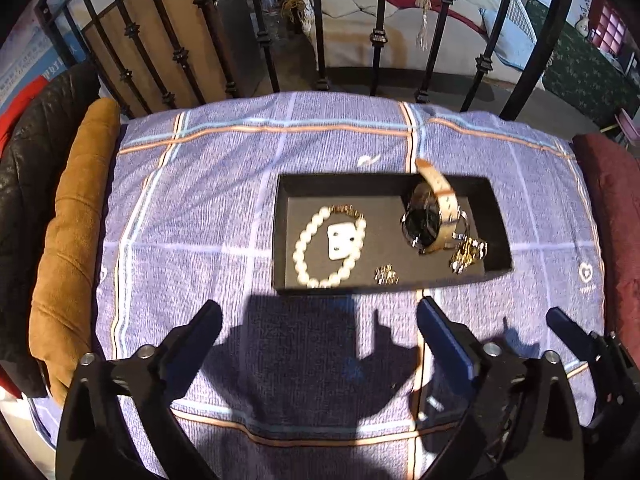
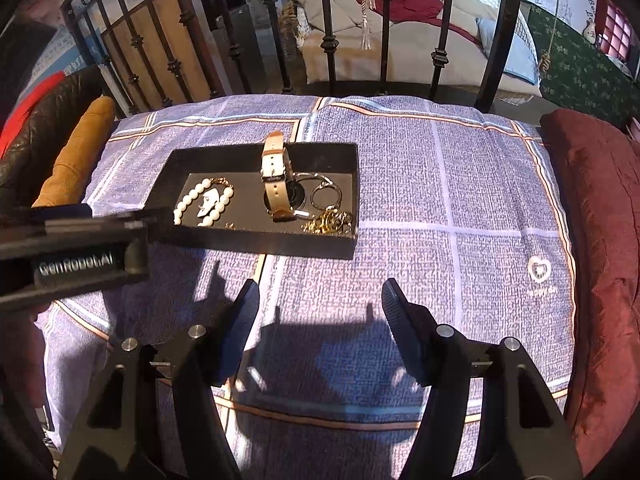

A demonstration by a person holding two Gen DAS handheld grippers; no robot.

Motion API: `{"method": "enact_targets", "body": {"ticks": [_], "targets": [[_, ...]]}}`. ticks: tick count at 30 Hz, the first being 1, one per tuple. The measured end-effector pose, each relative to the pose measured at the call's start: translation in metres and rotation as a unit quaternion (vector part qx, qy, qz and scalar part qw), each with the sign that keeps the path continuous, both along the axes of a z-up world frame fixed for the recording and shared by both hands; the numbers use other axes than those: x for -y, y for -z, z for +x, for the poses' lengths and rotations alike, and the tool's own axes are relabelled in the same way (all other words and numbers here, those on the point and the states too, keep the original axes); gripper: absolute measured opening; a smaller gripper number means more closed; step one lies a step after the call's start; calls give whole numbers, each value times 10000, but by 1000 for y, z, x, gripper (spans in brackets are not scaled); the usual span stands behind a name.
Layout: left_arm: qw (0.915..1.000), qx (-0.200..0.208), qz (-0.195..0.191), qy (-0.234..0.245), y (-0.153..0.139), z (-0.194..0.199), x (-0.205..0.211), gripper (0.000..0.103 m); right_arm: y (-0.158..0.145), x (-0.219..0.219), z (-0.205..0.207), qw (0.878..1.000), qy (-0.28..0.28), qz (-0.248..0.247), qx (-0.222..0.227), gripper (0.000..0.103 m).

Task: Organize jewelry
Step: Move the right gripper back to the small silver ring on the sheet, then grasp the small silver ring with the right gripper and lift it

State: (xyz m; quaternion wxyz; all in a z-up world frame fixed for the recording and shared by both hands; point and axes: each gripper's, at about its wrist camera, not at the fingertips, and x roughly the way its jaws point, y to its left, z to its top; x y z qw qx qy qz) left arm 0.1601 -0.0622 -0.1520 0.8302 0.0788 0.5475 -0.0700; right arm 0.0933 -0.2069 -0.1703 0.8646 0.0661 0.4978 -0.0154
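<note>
A checked purple cushion (image 2: pixel 400 184) fills the seat before an iron railing (image 1: pixel 376 36). Your left claw (image 1: pixel 320 320) and right claw (image 2: pixel 320 296) both hover wide open, gripping nothing. Just ahead of them sits the black tray (image 1: pixel 496 224) holding a pearl bracelet (image 1: pixel 308 248), a watch (image 1: pixel 436 208) and gold chains (image 2: pixel 330 222).
</note>
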Motion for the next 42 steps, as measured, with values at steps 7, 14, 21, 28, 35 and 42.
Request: {"method": "enact_targets", "body": {"ticks": [7,14,21,28,35,42], "targets": [[9990,-411,47,-160,36,-29,-33,96,6,-4,-16,9999,18,-15,-144,64],[9975,-522,-15,-476,55,-46,-68,96,10,-18,-21,9999,-58,-13,-137,64],[9992,-234,68,-332,52,-41,-74,96,21,-44,-23,9994,-284,13,-185,64],[9991,-262,9,-337,59,-30,-82,96,34,-66,-23,9985,-453,-49,-287,64],[9978,-571,265,-214,82,-26,-77,98,41,-69,-17,9984,-412,-131,-356,64],[9980,-567,148,-216,80,-25,-82,96,45,-75,-14,9987,-341,-145,-362,64]]}}
